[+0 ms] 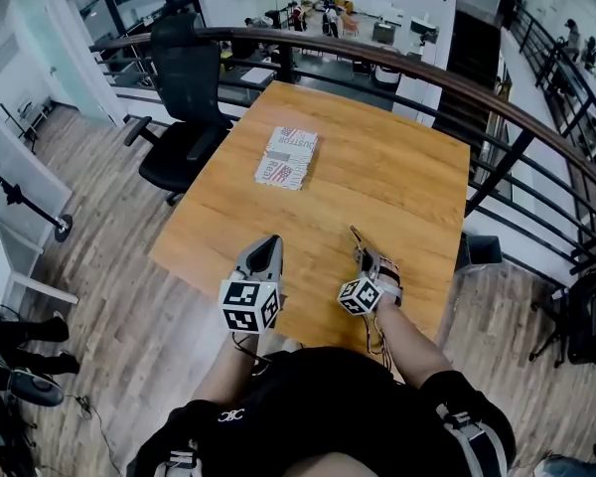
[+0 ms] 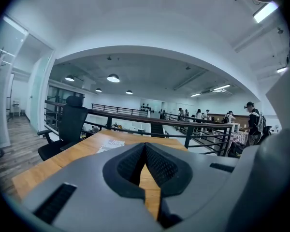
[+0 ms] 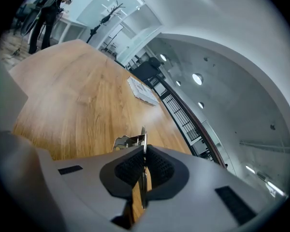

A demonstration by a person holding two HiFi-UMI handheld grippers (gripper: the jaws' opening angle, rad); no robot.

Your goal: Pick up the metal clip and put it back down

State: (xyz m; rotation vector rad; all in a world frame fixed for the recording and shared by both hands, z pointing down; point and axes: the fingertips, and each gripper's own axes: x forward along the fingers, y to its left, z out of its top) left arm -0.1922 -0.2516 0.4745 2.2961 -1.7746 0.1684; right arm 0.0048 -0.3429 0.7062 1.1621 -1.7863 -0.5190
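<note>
One metal clip (image 3: pixel 134 140) is present, pinched edge-on between the jaws of the right gripper (image 3: pixel 144 150), its silver end protruding past the tips over the near right part of the surface (image 1: pixel 407 182). Two grippers are counted; the left gripper (image 2: pixel 145 149) sits just beside the right one, jaws pressed together with nothing between them. One printed paper stack (image 1: pixel 287 157) lies mid-surface, well apart. One black office chair (image 1: pixel 184 92) stands at the far left edge.

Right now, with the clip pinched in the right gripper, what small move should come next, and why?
Probably lower the right gripper to the table: its jaws are shut on the metal clip, which seems raised off the wood, so only the put-down remains.
</note>
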